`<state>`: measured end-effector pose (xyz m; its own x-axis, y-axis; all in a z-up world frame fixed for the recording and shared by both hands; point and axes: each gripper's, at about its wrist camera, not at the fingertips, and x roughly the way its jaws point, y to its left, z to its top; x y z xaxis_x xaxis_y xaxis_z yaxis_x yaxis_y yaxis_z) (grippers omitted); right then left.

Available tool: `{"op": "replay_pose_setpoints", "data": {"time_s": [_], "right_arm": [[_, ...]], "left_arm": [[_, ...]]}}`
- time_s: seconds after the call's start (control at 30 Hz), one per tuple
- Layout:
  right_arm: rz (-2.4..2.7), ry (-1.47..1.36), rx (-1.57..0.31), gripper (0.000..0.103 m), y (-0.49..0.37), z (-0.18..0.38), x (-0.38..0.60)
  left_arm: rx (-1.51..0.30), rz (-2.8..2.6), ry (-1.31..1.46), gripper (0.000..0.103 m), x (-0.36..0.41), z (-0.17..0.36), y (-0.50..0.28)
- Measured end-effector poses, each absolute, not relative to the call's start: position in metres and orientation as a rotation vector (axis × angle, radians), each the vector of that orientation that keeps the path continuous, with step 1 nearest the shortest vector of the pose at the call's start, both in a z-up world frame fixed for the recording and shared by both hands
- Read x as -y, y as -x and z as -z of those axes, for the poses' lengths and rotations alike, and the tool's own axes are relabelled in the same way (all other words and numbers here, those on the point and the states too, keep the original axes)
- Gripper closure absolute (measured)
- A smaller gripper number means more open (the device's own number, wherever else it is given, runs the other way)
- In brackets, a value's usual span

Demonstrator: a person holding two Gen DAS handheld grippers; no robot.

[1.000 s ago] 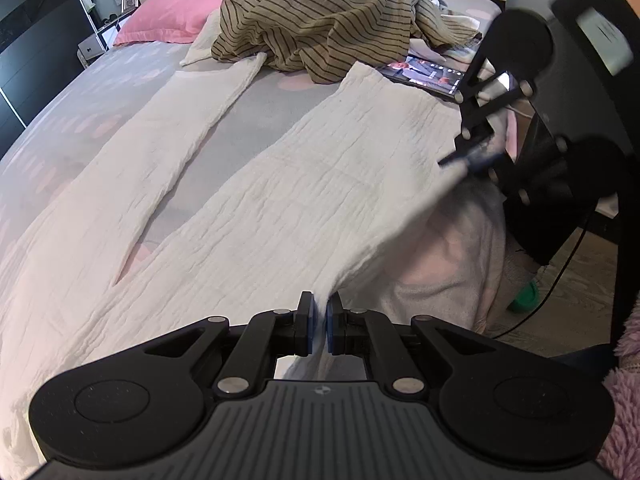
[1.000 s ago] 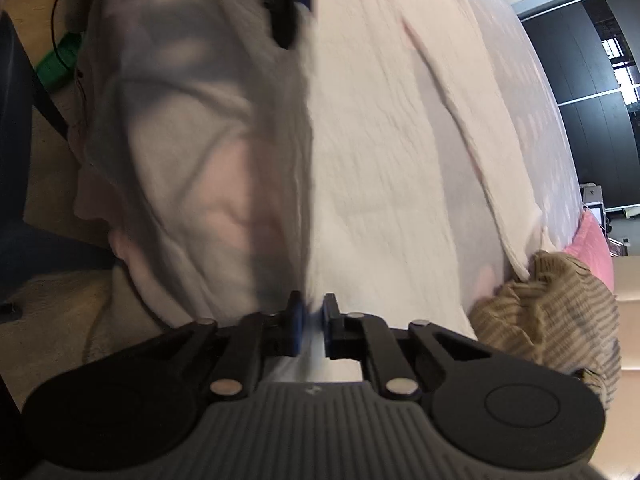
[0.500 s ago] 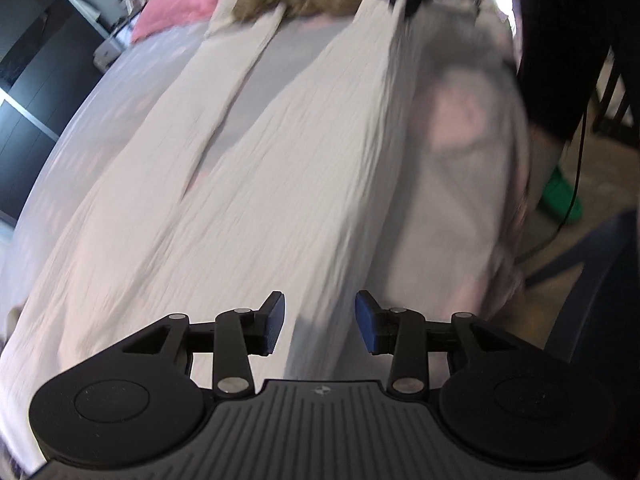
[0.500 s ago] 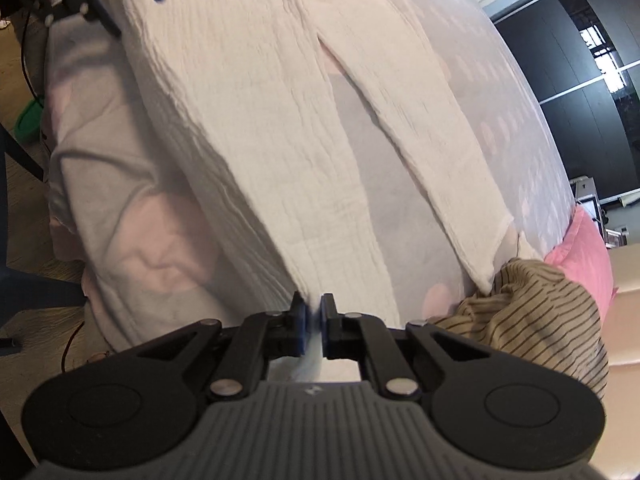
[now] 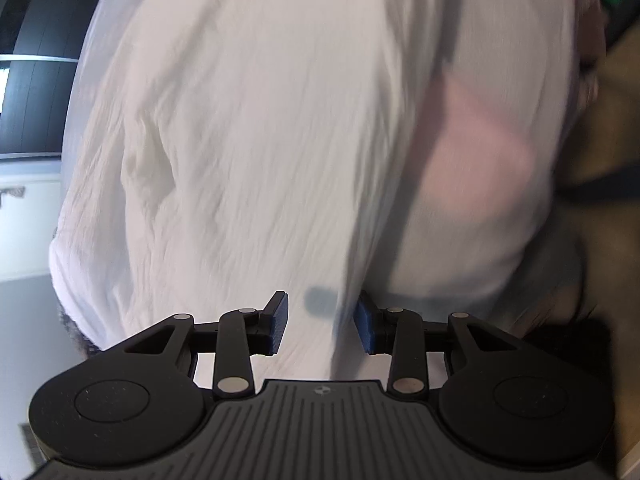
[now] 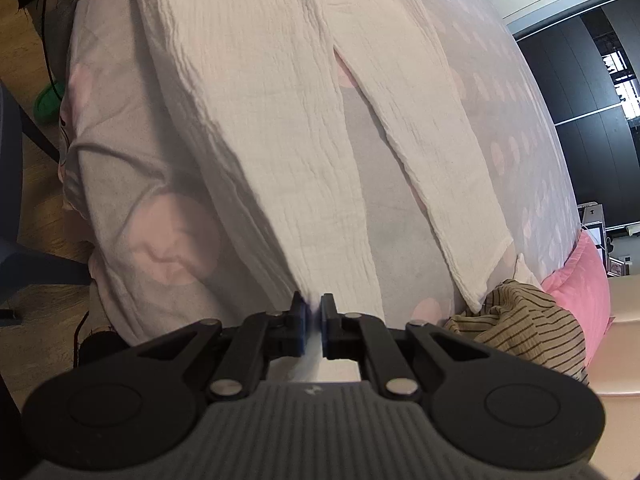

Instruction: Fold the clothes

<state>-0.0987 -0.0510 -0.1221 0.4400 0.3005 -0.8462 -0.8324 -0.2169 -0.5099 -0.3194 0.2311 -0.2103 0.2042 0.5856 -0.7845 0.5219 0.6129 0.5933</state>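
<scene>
White trousers [image 6: 256, 128] lie spread on the bed [image 6: 500, 92], legs running toward the striped garment [image 6: 524, 328] at the far right. My right gripper [image 6: 314, 330] is clamped on a hem edge. My left gripper [image 5: 322, 322] hangs over the cloth, fingers apart and closing, fabric between but not pinched. I judge the crinkled cotton light, limp and non-slippery; I'd take hold at hems and seams.
</scene>
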Motion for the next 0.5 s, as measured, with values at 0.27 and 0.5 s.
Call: {"op": "replay_pose_setpoints", "data": {"time_s": [0.27,0.5], "right_arm": [[-1.126,1.431,-0.530,0.096,0.099,0.118,0.055],[-1.120,1.446,-0.547,0.096,0.100,0.119,0.053]], "left_arm": [[-1.497,-0.005,-1.181,0.069,-0.283,0.220,0.357],[-1.614,-0.165,-1.212,0.069,-0.347,0.235,0.389]]}}
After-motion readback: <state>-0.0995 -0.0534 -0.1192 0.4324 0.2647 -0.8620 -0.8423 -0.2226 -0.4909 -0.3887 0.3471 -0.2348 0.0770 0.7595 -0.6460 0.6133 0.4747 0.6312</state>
